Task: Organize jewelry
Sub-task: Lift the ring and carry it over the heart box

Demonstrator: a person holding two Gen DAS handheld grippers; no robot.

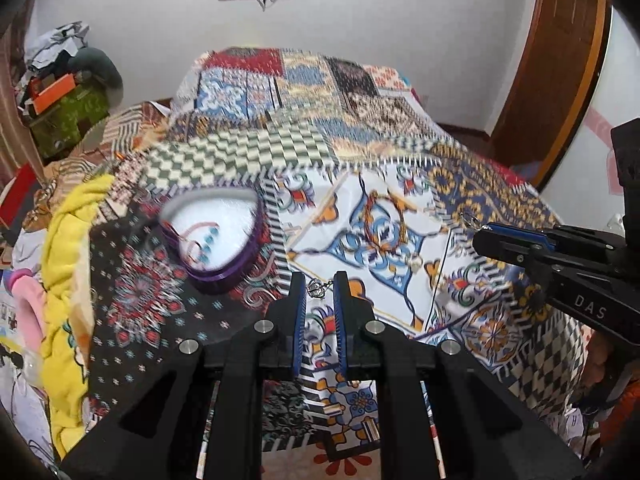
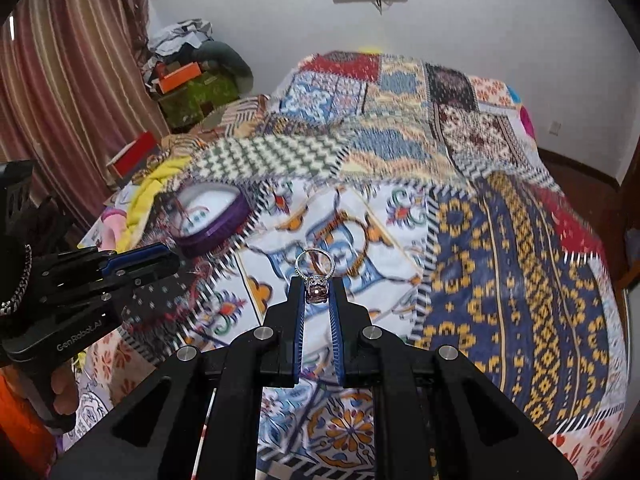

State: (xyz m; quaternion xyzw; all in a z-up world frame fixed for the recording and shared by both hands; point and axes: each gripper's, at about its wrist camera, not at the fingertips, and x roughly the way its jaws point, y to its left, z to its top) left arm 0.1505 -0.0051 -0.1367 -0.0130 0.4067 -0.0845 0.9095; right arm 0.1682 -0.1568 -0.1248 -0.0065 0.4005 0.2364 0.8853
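Observation:
My left gripper (image 1: 319, 280) is shut on a small silver crown-shaped jewel (image 1: 317, 289), held just above the patchwork bedspread (image 1: 400, 140). A purple heart-shaped box (image 1: 216, 232) with white lining lies to its upper left, with beaded bracelets inside. My right gripper (image 2: 317, 284) is shut on a silver ring with a pink stone (image 2: 316, 290), its band sticking up past the fingertips. In the left wrist view the right gripper (image 1: 478, 236) comes in from the right with the ring (image 1: 468, 220) at its tip. The right wrist view shows the left gripper (image 2: 176, 258) near the purple box (image 2: 212, 216).
A yellow cloth (image 1: 68, 240) is bunched at the bed's left side. Boxes and clutter (image 1: 68, 92) are stacked in the back left corner by a striped curtain (image 2: 60, 80). A wooden door (image 1: 560, 60) stands at the right. A hand (image 2: 64, 392) grips the left handle.

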